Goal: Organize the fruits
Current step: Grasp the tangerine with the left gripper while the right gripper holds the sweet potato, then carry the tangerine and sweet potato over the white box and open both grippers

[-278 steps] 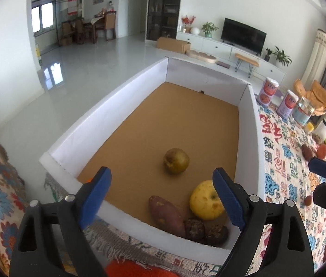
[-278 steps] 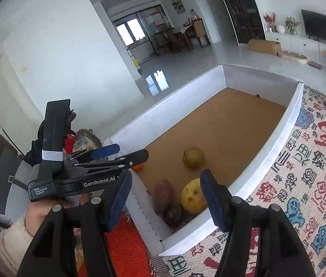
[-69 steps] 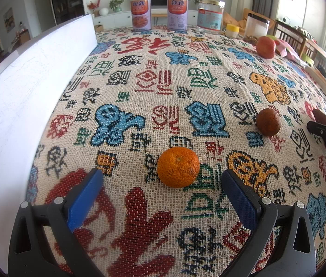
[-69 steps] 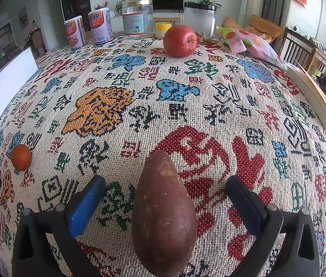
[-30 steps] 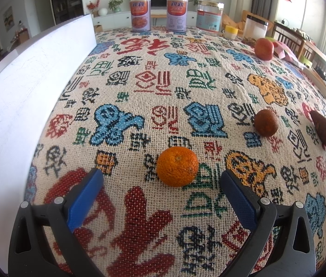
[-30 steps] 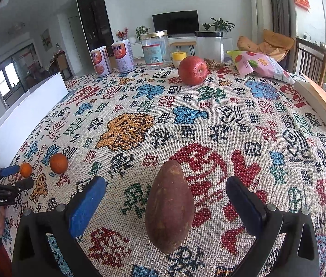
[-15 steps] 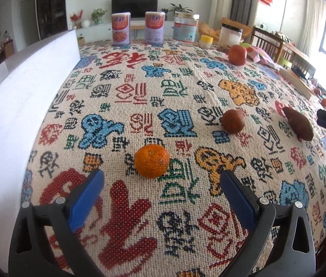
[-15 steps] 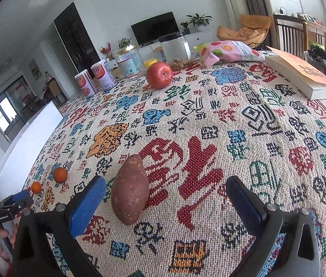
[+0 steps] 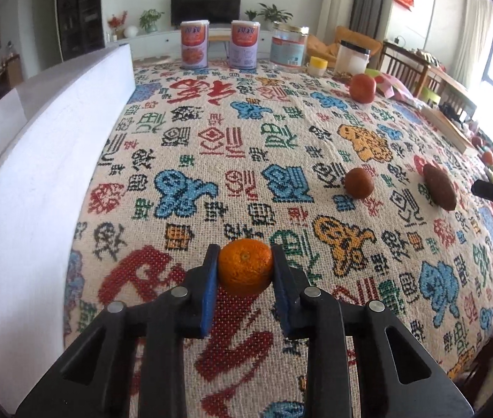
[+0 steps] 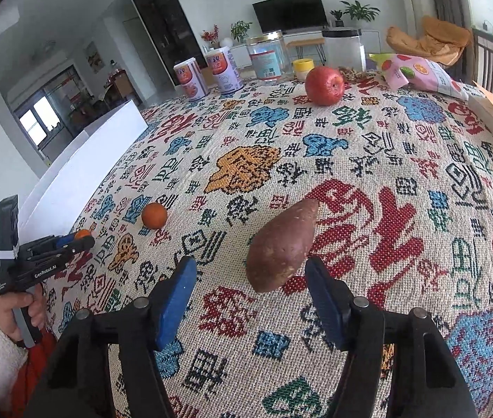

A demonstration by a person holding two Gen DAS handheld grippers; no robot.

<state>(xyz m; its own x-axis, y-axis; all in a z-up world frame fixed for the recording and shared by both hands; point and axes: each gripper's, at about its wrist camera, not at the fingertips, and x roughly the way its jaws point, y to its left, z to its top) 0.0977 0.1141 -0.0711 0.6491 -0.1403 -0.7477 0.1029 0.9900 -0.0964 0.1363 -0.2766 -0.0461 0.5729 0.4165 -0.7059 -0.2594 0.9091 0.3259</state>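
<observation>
Left gripper clamps the orange; right gripper, closing, misses the yam (lower centre): risk of nudging it.

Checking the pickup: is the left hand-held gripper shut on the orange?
Shut on it: both blue pads of the left hand-held gripper press the orange's sides.

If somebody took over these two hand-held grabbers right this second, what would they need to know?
Left gripper: shut on the small round orange mandarin, just above the patterned woven tablecloth.
Right gripper: jaws closing around the reddish-brown sweet potato, pads not yet touching it.
Still loose on the cloth: a darker orange fruit and a red apple at the far end.
The white-walled box runs along the table's left edge.
Done: mandarin gripped.
Left: finish gripping the sweet potato, then probably carry both to the box.
</observation>
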